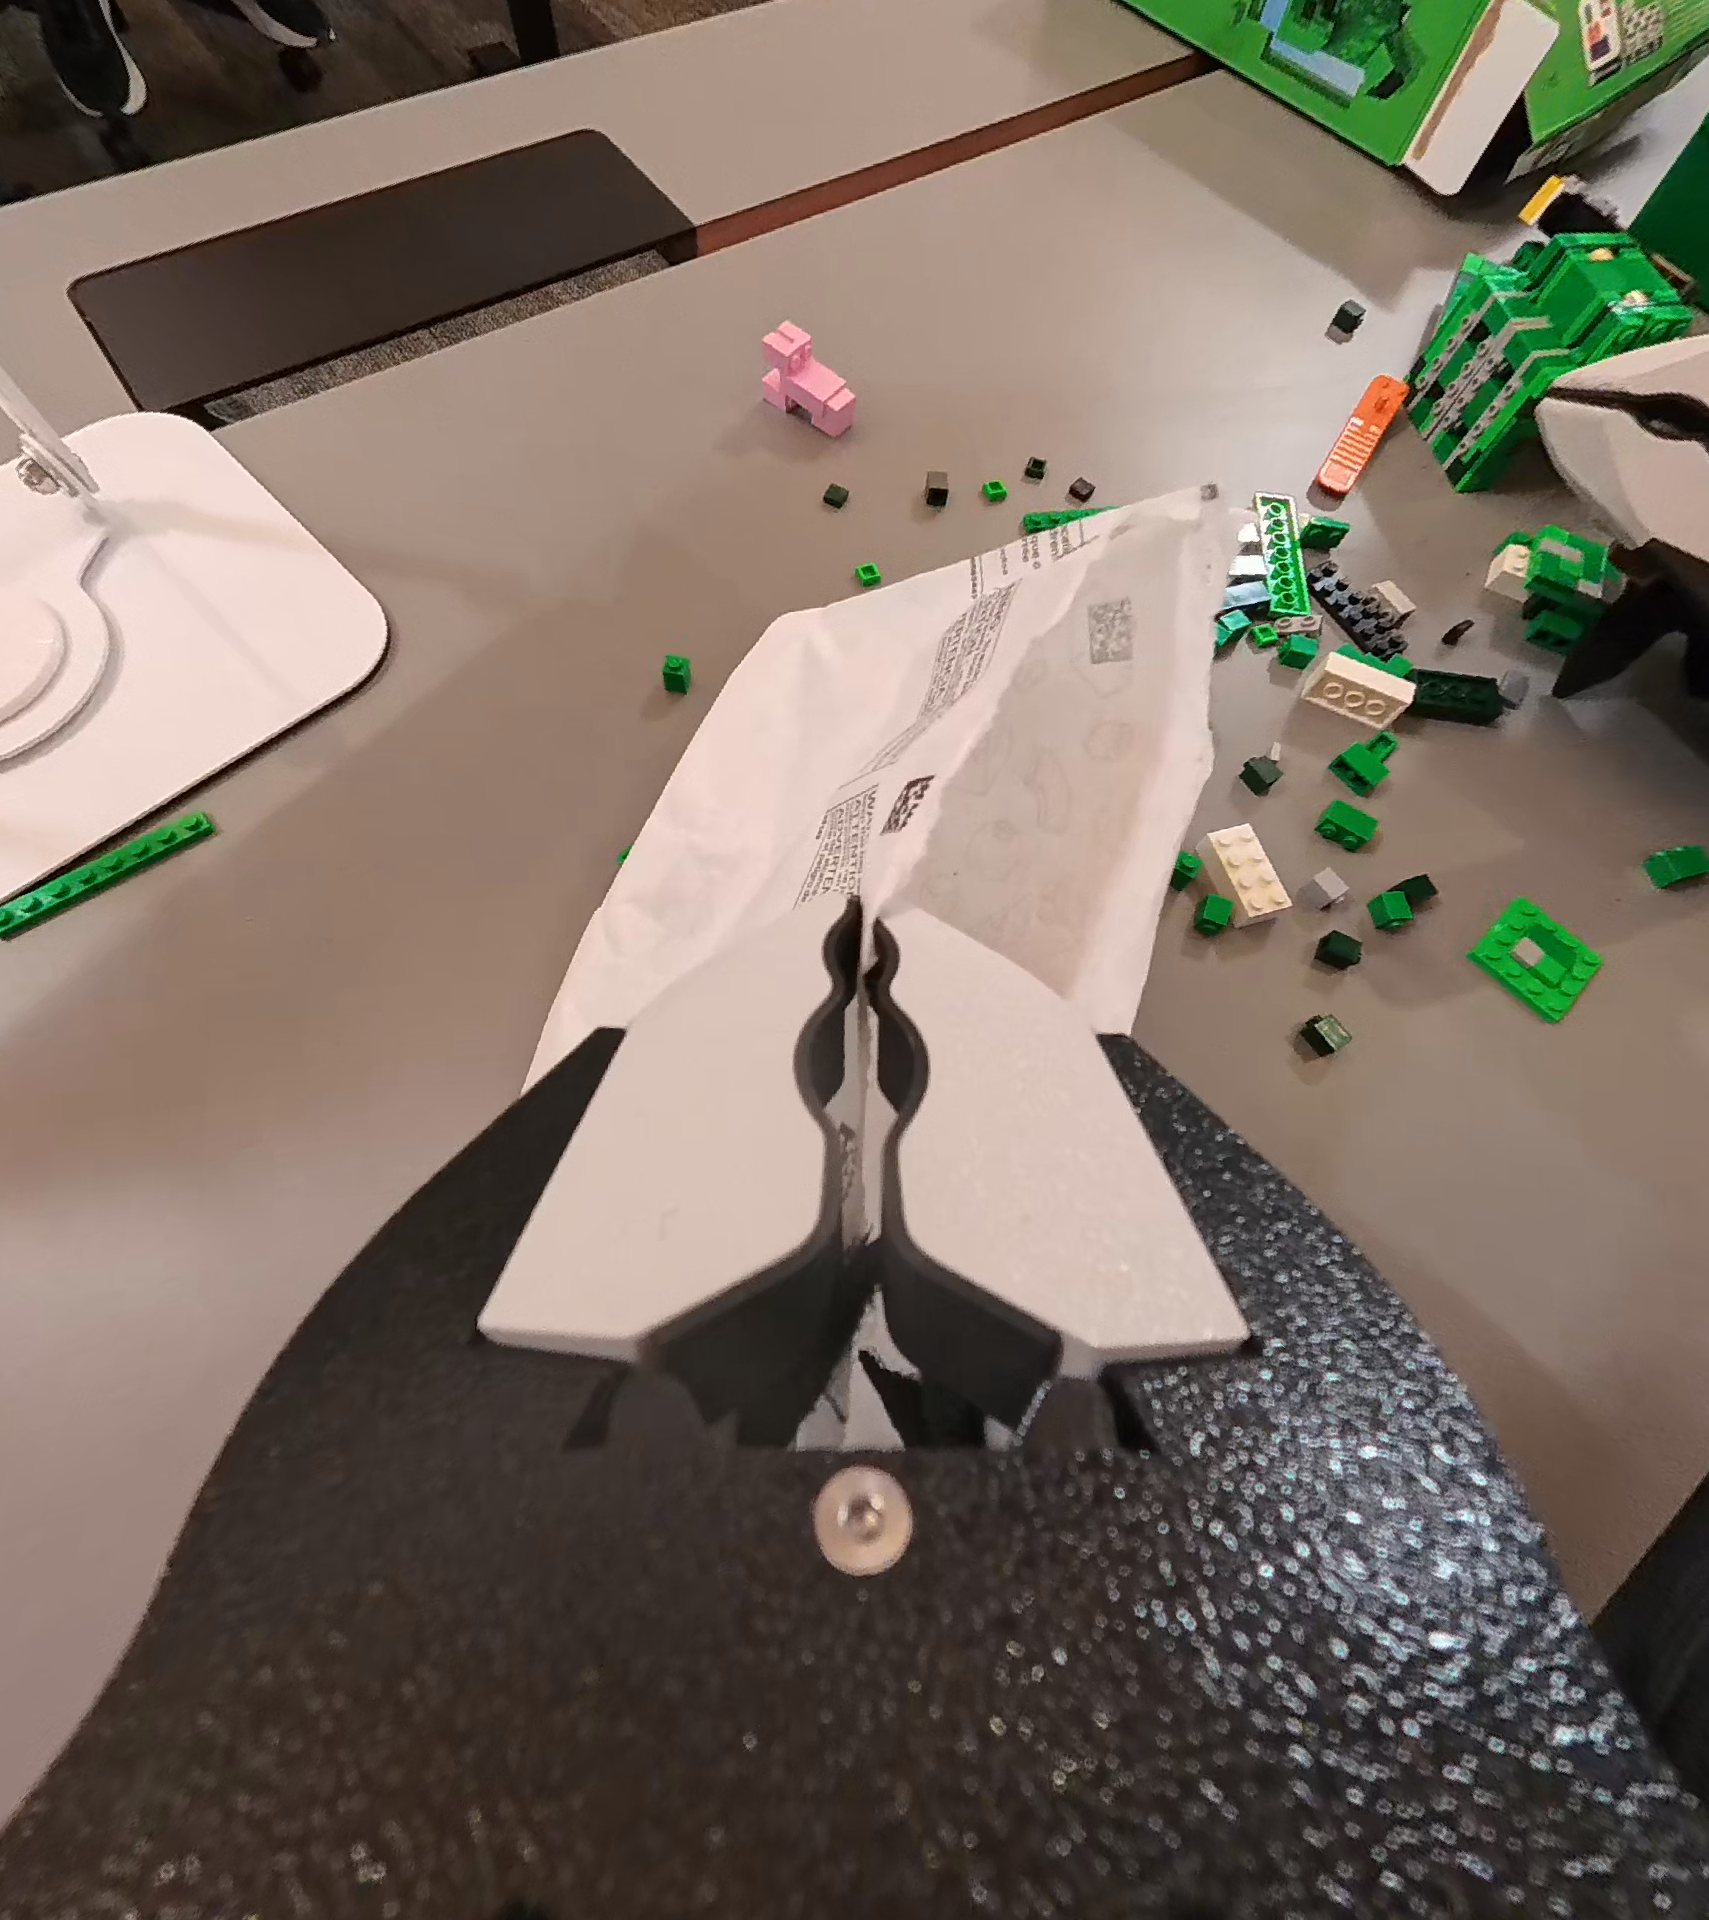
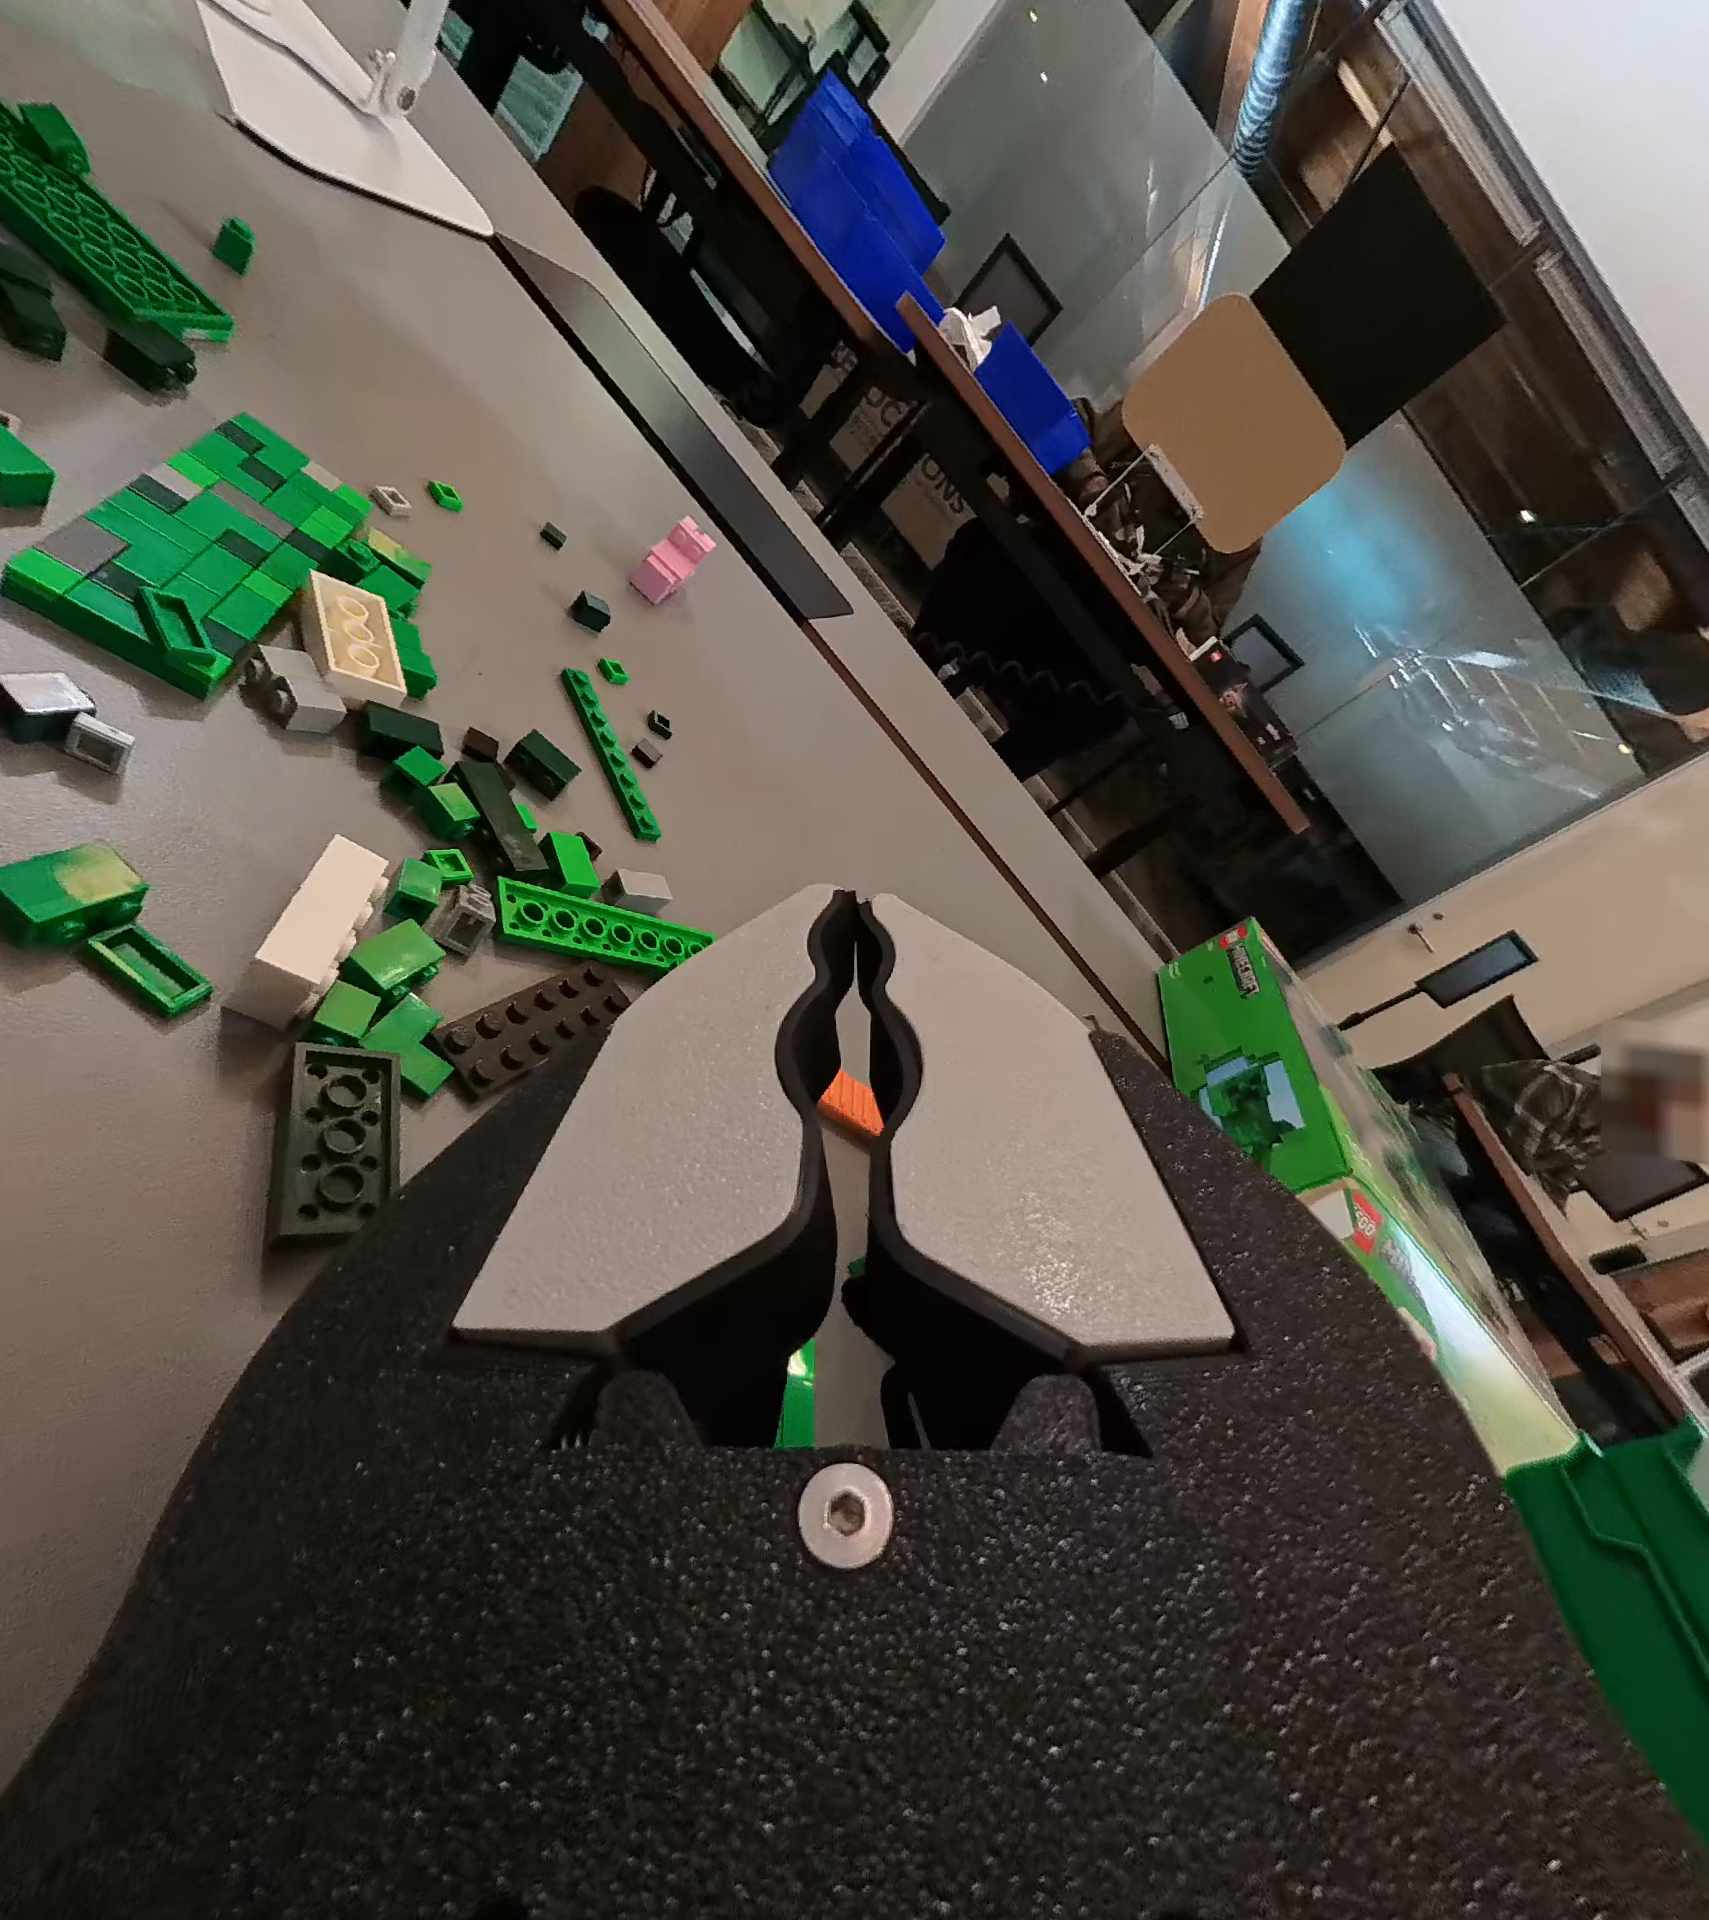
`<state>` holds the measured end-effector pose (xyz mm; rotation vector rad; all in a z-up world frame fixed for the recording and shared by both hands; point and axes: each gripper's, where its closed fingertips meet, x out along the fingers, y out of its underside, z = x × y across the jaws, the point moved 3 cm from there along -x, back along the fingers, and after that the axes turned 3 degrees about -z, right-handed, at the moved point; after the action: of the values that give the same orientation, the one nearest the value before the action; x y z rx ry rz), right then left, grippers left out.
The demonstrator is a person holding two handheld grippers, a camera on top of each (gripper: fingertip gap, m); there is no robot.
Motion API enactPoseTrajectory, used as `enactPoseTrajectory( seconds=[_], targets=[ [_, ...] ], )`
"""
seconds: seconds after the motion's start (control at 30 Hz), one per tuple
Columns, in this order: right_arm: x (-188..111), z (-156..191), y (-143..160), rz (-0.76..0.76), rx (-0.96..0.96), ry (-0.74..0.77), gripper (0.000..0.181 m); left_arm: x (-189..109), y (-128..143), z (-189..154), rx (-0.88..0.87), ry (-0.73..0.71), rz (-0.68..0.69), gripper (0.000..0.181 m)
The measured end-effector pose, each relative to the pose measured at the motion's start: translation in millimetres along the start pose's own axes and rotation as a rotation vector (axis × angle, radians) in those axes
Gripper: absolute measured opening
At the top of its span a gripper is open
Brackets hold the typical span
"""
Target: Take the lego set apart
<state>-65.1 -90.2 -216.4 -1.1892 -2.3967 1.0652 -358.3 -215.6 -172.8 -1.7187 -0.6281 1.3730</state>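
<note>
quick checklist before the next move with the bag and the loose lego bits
1. Left gripper shut on the white paper bag: ok.
2. Bag mouth open toward the loose bricks: ok.
3. Right gripper free to pick: ok, shut with nothing seen between the tips.
4. Green build fully taken apart: not ok, still assembled.
5. Pink pig taken apart: not ok.
6. Bag contents: cannot tell.

One paper bag (image 1: 985, 748), one pink pig (image 1: 806, 393), perhaps forty loose bricks (image 1: 1349, 691).
</note>
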Motion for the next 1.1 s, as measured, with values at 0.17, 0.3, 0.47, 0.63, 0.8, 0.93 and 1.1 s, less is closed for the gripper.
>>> enactPoseTrajectory(
  seconds=[0.17,0.3,0.47,0.63,0.8,0.93,1.1],
  targets=[
    [0,1,-2,-0.028,-0.01,0.015,0.0,-1,2,3,-0.012,-0.005,0.001,0.0],
    [0,-1,0,-0.032,0.018,0.021,0.0,-3,5,11,-0.04,-0.024,0.004,0.0],
    [-2,-5,-1,-0.048,0.048,0.038,0.0,-6,5,15,-0.047,-0.038,-0.009,0.0],
    [-2,-3,-3,-0.048,0.025,0.036,0.0,-6,5,15,-0.044,-0.038,-0.005,0.0],
    [-2,0,-7,-0.08,0.036,0.024,0.0,-5,4,13,-0.038,-0.036,-0.004,0.0],
    [-2,-1,-7,-0.085,0.048,0.031,0.0,-4,5,11,-0.04,-0.021,0.004,0.0],
    [-5,-6,-8,-0.095,0.068,0.051,0.0,-3,5,10,-0.035,-0.021,0.008,0.0]
  ],
)
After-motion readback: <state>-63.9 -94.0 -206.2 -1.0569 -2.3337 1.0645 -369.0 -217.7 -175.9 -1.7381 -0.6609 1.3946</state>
